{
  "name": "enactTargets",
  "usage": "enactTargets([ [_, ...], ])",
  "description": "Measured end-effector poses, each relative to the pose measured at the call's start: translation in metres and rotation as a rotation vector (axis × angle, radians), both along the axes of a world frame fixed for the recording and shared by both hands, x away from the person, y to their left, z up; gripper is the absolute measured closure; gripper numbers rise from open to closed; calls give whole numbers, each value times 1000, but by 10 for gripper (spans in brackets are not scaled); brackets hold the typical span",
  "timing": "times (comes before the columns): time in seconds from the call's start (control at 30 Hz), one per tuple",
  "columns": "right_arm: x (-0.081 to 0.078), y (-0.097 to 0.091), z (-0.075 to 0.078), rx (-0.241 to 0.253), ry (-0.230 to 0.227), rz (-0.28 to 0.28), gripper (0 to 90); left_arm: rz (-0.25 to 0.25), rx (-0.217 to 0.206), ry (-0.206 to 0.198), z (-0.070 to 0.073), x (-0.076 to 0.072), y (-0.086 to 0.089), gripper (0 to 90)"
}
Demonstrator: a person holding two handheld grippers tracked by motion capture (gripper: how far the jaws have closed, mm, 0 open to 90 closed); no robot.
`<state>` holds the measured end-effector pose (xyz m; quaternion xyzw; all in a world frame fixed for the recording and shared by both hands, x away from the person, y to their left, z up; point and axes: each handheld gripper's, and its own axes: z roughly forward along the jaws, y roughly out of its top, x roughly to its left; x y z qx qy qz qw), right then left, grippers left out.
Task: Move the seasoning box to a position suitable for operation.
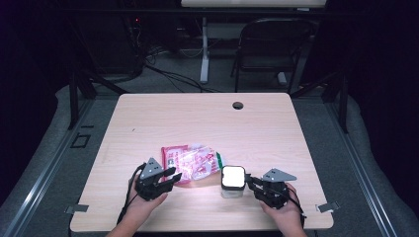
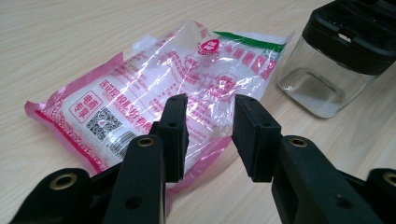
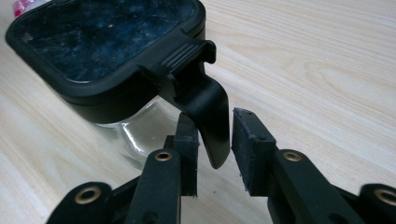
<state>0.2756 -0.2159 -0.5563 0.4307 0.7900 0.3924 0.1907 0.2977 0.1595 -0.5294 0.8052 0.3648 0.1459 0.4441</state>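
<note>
We've got the right gripper (image 3: 214, 154) with jaws apart around the latch tab (image 3: 208, 116) of the closed jar (image 3: 107, 60), unclamped, while our left gripper (image 2: 209, 135) gapes just short of the sealed pink bag (image 2: 154, 88), so nearly everything looks undone.

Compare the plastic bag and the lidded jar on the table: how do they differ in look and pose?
The bag is soft, crinkled film printed in pink with a green strip, and lies flat; the jar is rigid clear material under a black latched lid and stands upright. The left gripper hangs open over the bag's near edge; the right gripper has its jaws around the jar's latch tab. Both rest on the wooden table, side by side.
</note>
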Motion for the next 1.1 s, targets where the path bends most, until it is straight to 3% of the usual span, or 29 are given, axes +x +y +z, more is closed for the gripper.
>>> enactTargets([
  [0.2, 2, 3, -1, -21, -28, -5, 752, -20, -20, -11, 8, 3, -13, 654],
  [0.4, 4, 4, -1, -3, -19, 4, 742, -45, -16, 8, 12, 5, -36, 663],
  [0.53, 3, 2, 2, 46, 41, -13, 655, -43, -29, 25, 15, 9, -47, 671],
  [0.73, -4, -3, 13, 21, 27, -48, 572, -54, -62, 58, 22, 16, -65, 672],
  [0.97, -9, -3, 20, 13, 25, -42, 503, -64, -37, 61, 23, 21, -81, 648],
  [1.0, -12, -3, 23, 41, 29, -54, 488, -73, -39, 61, 23, 23, -83, 651],
  [1.1, -13, -5, 27, 46, 27, -71, 473, -83, -36, 63, 24, 26, -86, 665],
])
